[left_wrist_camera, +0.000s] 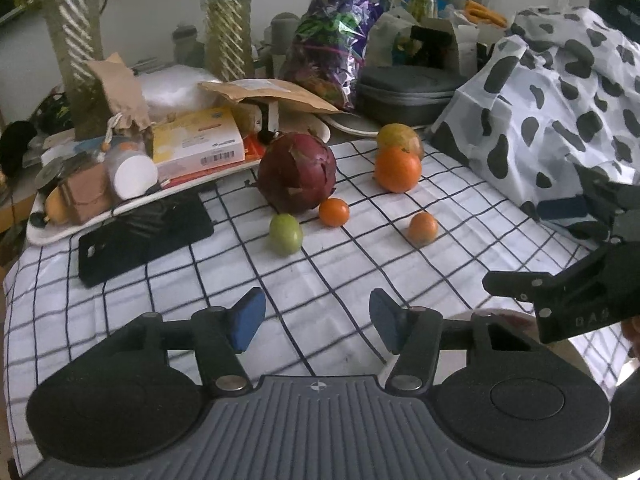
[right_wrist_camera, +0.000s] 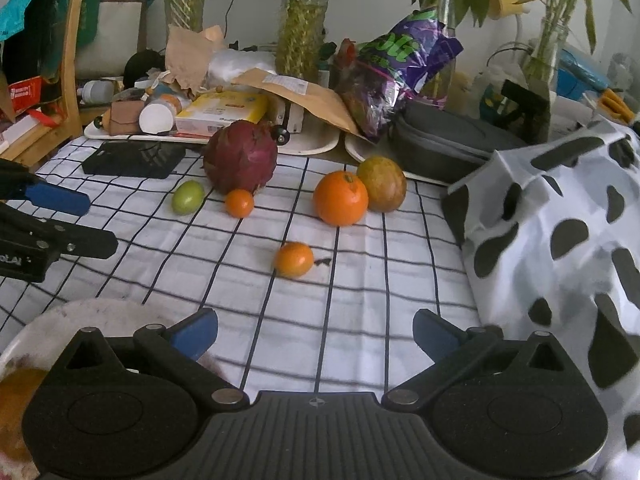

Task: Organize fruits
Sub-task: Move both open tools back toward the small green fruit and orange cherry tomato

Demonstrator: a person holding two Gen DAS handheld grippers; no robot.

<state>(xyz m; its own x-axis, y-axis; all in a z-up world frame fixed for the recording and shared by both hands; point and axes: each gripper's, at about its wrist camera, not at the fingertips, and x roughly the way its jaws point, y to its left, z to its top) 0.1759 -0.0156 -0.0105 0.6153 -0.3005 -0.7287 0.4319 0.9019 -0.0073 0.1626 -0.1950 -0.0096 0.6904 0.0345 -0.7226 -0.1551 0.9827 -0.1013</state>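
Fruits lie loose on checked tabletop (left_wrist_camera: 328, 280); spotted bag (right_wrist_camera: 560, 240) crowds right edge, clutter tray (left_wrist_camera: 120, 200) behind. L claw (left_wrist_camera: 316, 320) and R claw (right_wrist_camera: 316, 332) both gape wide, holding nothing.

- A white wall (right_wrist_camera: 248, 16) stood behind the cluttered table
- A checked tablecloth (right_wrist_camera: 360, 304) covered the tabletop
- A wooden chair (right_wrist_camera: 74, 60) stood at the left
- Soft, dim daylight lit the room
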